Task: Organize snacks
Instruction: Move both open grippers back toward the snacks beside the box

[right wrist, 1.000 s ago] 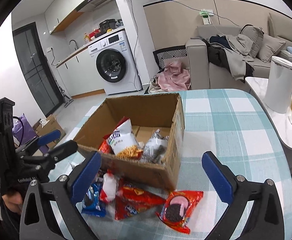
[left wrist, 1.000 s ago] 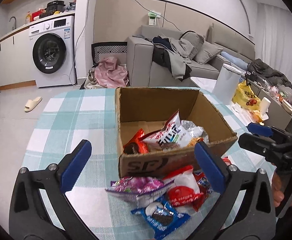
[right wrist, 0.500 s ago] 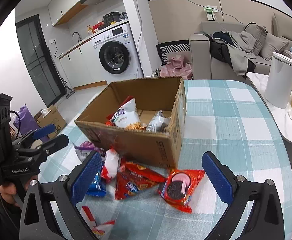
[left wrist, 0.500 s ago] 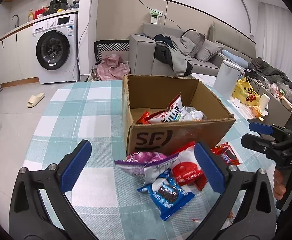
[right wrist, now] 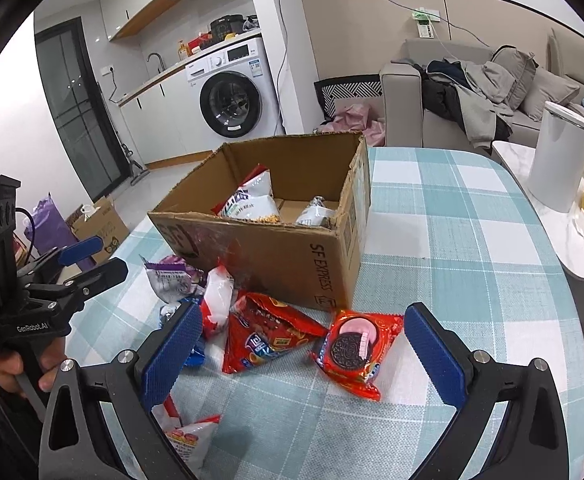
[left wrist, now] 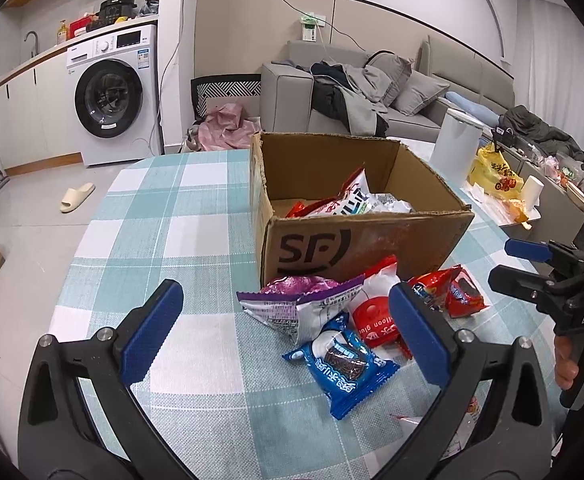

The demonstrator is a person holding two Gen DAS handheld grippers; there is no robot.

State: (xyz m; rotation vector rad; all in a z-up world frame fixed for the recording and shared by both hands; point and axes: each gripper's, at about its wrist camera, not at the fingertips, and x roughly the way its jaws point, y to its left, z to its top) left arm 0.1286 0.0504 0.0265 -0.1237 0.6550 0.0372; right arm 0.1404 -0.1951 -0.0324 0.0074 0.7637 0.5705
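A cardboard box (left wrist: 367, 240) (right wrist: 292, 256) stands on the checked table and holds a white chip bag (left wrist: 347, 204) (right wrist: 252, 200) and other packets. Loose snacks lie in front of it: a purple bag (left wrist: 303, 300) (right wrist: 172, 276), a blue cookie packet (left wrist: 343, 364), a white-red packet (left wrist: 375, 312) (right wrist: 218, 300), a red bag (right wrist: 268, 332) and a red Oreo packet (right wrist: 351, 348) (left wrist: 461, 292). My left gripper (left wrist: 284, 332) is open and empty above the blue packet. My right gripper (right wrist: 301, 348) is open and empty above the red packets.
Another white-red packet (right wrist: 188, 440) lies at the table's near edge. A white bin (right wrist: 559, 152) and a yellow bag (left wrist: 495, 172) stand on a side table to the right. A sofa (left wrist: 371, 92) and washing machine (left wrist: 112, 96) are behind the table.
Both grippers have pulled back from the box toward the near edge of the table, so the loose snacks now sit between the fingers. Both stayed open and empty.
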